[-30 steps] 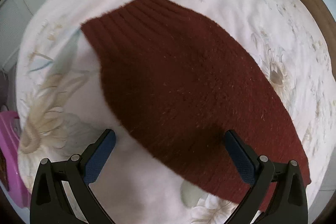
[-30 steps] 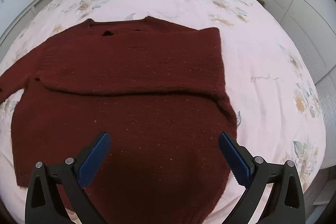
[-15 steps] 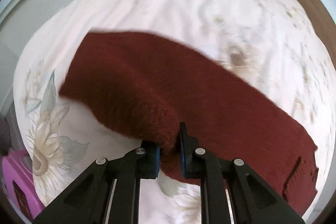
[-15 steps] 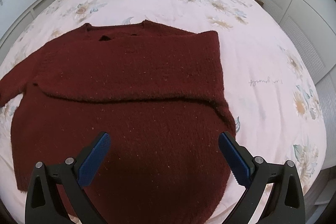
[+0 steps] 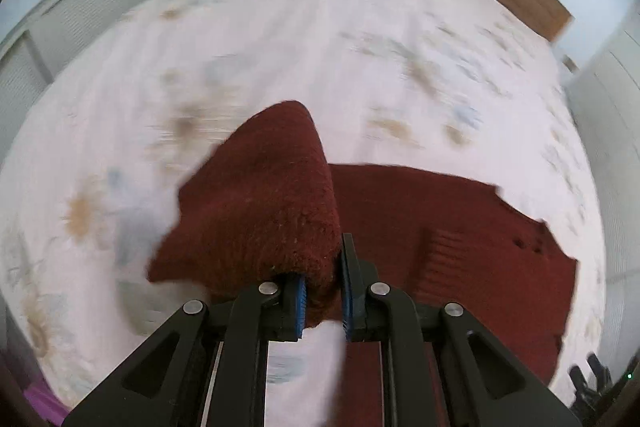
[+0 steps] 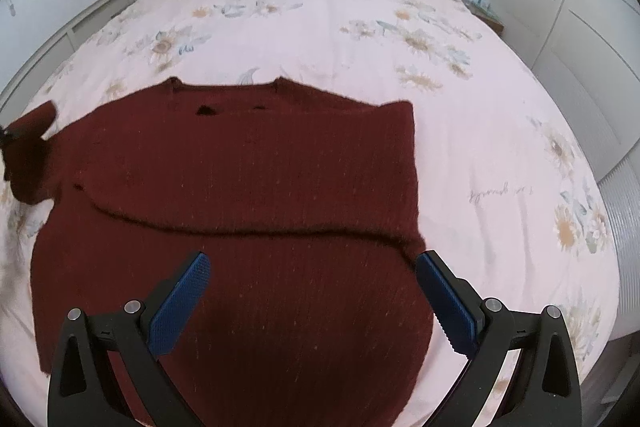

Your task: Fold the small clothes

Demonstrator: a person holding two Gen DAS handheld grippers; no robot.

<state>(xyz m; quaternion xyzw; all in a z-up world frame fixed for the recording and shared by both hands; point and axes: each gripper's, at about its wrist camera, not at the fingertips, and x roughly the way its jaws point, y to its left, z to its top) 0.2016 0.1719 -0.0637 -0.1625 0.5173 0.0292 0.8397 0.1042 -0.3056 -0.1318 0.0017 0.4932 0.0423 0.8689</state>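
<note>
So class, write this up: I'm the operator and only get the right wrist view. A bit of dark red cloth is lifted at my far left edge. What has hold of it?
Observer: The left gripper is shut on the sweater's left sleeve, which bunches up above its pads.
Operator: Is that sleeve clear of the bed?
Observer: The gripped part is raised above the floral bedspread; the sweater body lies flat.
Operator: Anything beside the bed on that side?
Observer: A purple object shows at the lower left corner, too cut off to identify.

No legible text anywhere.
</note>
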